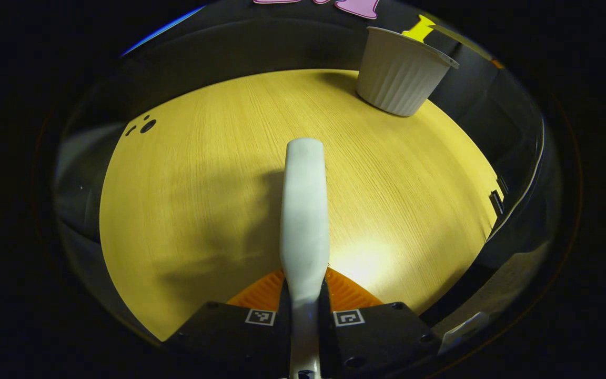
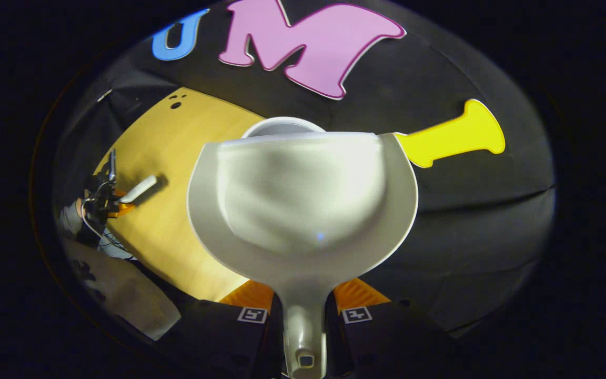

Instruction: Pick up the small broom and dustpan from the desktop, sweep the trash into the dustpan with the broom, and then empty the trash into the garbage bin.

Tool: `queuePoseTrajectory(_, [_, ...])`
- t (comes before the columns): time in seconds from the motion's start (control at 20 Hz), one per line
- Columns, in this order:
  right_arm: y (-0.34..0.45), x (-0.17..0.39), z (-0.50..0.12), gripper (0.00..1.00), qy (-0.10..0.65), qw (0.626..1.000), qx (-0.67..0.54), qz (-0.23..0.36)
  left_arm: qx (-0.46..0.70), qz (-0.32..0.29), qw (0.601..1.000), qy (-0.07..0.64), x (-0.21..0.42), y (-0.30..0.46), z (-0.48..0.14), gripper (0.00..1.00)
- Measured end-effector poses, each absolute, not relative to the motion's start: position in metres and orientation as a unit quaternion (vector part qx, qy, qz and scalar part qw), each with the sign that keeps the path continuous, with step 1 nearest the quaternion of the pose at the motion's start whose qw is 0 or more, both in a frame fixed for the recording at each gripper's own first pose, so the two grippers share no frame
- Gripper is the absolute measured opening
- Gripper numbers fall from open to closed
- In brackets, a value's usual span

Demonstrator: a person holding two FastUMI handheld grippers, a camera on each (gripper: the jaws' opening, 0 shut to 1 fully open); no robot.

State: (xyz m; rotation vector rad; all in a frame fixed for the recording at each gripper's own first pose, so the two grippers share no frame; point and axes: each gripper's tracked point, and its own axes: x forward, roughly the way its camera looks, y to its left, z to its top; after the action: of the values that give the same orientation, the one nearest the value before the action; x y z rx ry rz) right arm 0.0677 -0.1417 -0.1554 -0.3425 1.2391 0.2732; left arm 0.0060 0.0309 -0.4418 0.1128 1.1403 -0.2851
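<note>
No brand or readable writing shows on the tools; the only markings are small square black-and-white code tags on the bodies of both tongs. In the left gripper view, the left tongs (image 1: 304, 295) are closed on the white handle of the broom (image 1: 304, 210), which runs straight forward above the wooden counter (image 1: 187, 210) and casts a shadow to its left; the bristles are hidden. The ribbed white bin (image 1: 400, 71) stands at the counter's far right edge, well apart from the broom. In the right gripper view, the right tongs (image 2: 303, 310) clamp the stem of the white dustpan (image 2: 303, 200), held with its pan raised directly before the bin (image 2: 282, 126), whose rim peeks above it. Far left there, the left tongs (image 2: 107, 202) hold the broom (image 2: 140, 188) low over the counter (image 2: 177, 173).
</note>
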Motion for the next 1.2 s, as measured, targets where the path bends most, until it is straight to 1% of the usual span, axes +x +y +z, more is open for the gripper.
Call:
queuePoseTrajectory(0.15, [-0.102,0.032,-0.154,0.36,0.569,0.794,-0.141,0.163,0.051,-0.125,0.83,0.541,0.007,0.035,-0.441,0.26])
queuePoseTrajectory(0.35, [-0.056,-0.013,-0.179,0.36,0.574,0.785,-0.116,0.202,0.052,-0.112,0.831,0.543,0.008,0.038,-0.44,0.26])
queuePoseTrajectory(0.45, [-0.035,-0.034,-0.199,0.36,0.578,0.781,-0.108,0.212,0.055,-0.105,0.831,0.543,0.009,0.04,-0.44,0.26])
queuePoseTrajectory(0.7, [0.018,-0.081,-0.266,0.36,0.605,0.756,-0.068,0.241,0.062,-0.091,0.831,0.545,0.008,0.051,-0.438,0.26])
queuePoseTrajectory(0.85, [0.041,-0.097,-0.312,0.36,0.616,0.751,-0.057,0.232,0.063,-0.083,0.83,0.547,0.01,0.058,-0.438,0.26])
queuePoseTrajectory(0.9, [0.051,-0.102,-0.326,0.36,0.618,0.75,-0.046,0.229,0.064,-0.081,0.831,0.547,0.011,0.059,-0.439,0.24])
queuePoseTrajectory(1.0, [0.066,-0.109,-0.352,0.36,0.624,0.748,-0.032,0.225,0.063,-0.077,0.83,0.549,0.009,0.058,-0.439,0.26])
queuePoseTrajectory(1.2, [0.083,-0.11,-0.397,0.36,0.624,0.754,-0.03,0.2,0.063,-0.069,0.83,0.55,0.011,0.06,-0.439,0.26])
